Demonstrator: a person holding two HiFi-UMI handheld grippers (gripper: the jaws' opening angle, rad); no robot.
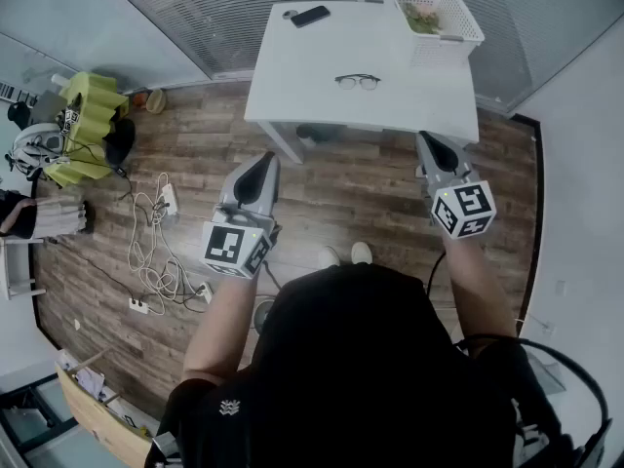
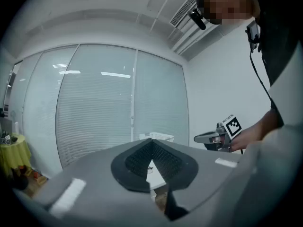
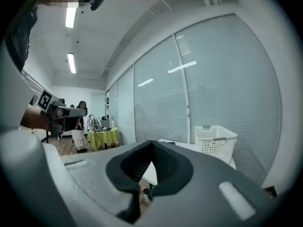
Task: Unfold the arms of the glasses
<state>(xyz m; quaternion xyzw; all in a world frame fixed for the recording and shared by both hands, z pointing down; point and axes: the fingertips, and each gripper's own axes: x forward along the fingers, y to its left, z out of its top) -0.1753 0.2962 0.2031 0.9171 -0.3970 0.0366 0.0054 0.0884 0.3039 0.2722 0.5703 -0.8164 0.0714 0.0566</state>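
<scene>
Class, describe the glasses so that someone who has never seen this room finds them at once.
Find the white table by the blinds. The glasses lie alone near its middle, towards the near edge. They are a thin dark frame with two lenses, unlike the flat black phone and white basket at the back.

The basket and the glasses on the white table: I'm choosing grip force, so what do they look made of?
White latticed basket: likely moulded plastic, matt, judging by its even grid of holes. Dark-rimmed glasses: thin dark frame, plastic or metal, too small to tell; lenses look clear.
</scene>
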